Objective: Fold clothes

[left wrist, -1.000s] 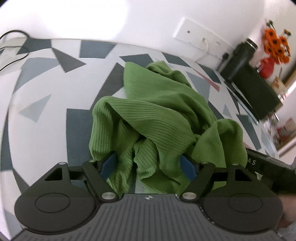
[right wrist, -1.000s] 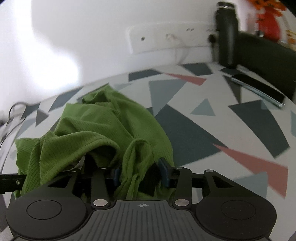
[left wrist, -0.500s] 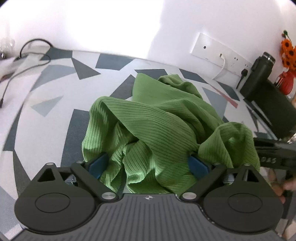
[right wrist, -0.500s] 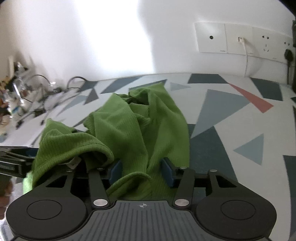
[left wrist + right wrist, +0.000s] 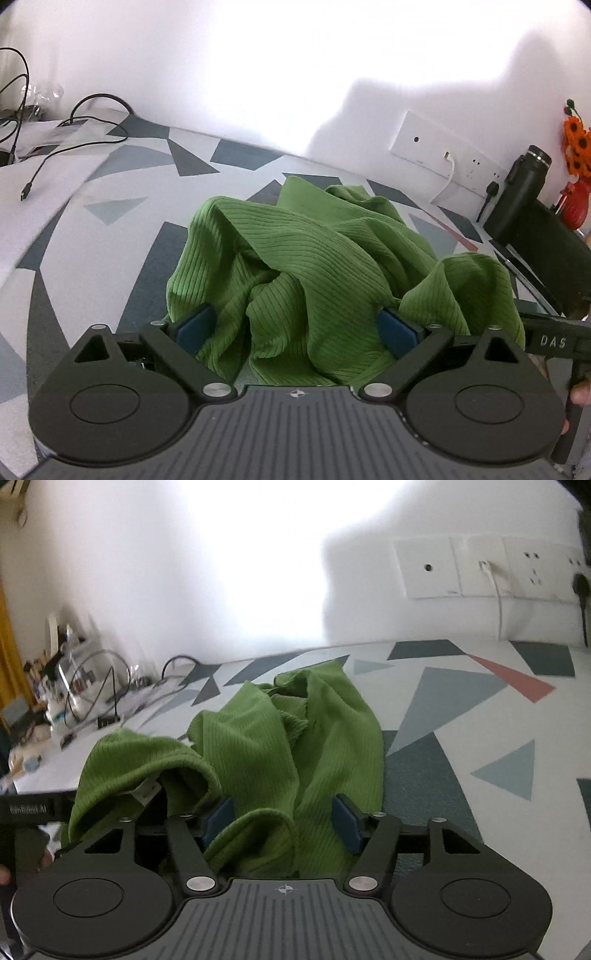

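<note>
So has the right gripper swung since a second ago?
Yes. The right gripper has turned leftward: the wall socket panel has slid from centre to the view's right edge, and the cluttered table end with cables came into view.

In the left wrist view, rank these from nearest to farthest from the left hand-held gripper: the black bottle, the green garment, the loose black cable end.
1. green garment: bunched between the open fingers of the left hand-held gripper, centre.
2. loose black cable end: lying on the table's far left.
3. black bottle: upright at the far right, by the wall.
</note>
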Motion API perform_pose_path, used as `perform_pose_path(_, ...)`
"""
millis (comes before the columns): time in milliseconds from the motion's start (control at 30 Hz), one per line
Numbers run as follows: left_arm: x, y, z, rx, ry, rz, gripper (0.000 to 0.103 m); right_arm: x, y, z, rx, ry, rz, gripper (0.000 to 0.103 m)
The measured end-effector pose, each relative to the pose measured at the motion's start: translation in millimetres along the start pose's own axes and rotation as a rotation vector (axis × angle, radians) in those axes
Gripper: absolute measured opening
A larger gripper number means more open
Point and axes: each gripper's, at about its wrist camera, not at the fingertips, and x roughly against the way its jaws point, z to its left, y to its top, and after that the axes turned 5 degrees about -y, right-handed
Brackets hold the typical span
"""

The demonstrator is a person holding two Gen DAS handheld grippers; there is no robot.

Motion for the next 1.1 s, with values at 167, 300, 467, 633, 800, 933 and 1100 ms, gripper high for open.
perform_pose_path(167,-4,-1,-13,-0.055,0.072,0.013,0.097,-2,-2,17,0.067,-0.114,-0.004,0.067)
perform_pose_path(300,-7,-4,-23,-0.094,0.145,0.025,0.101,-5,-1,18,0.083,-0.143,0.000,0.070)
perform_pose_path(467,-7,-4,-18,-0.087,0.128,0.029,0.102,-8,1,15,0.083,-0.136,0.003,0.072)
perform_pose_path(633,-10,-3,-20,-0.102,0.134,0.039,0.102,-11,1,18,0.090,-0.133,0.002,0.074)
perform_pose_path(800,-11,-3,-22,-0.106,0.142,0.040,0.103,-10,3,14,0.069,-0.137,-0.007,0.079)
perform_pose_path(933,-11,-3,-21,-0.105,0.142,0.040,0.103,-11,4,9,0.044,-0.120,-0.005,0.080)
perform_pose_path(1100,-12,-3,-22,-0.106,0.146,0.041,0.103,-11,3,9,0.044,-0.121,-0.003,0.081)
